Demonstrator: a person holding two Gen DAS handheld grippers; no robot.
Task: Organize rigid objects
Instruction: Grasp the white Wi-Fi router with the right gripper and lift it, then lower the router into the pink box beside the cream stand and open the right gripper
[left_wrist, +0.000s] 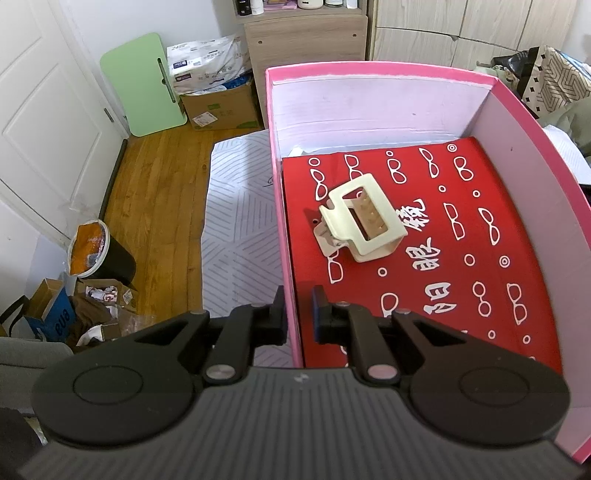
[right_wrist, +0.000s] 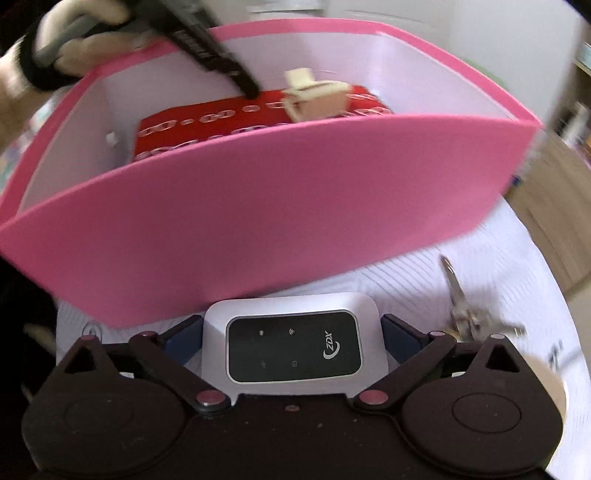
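Left gripper (left_wrist: 298, 314) is clenched on the pink box (left_wrist: 284, 221) wall, lower centre of frame. Right gripper (right_wrist: 291, 332) is spread wide around the white router (right_wrist: 293, 341), bottom centre, not yet squeezing. Risk: pads slip off its rounded edges or bump the keys (right_wrist: 465, 314) at right.

white door (left_wrist: 44, 110), wood floor (left_wrist: 162, 206), pale cabinets (left_wrist: 306, 40)

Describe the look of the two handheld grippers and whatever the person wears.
Both the left gripper and the right gripper are black, with round discs, silver-pink pivot pins and dark blue finger pads. The left body is ribbed grey. The hand wears a pale glove with a black wrist strap.
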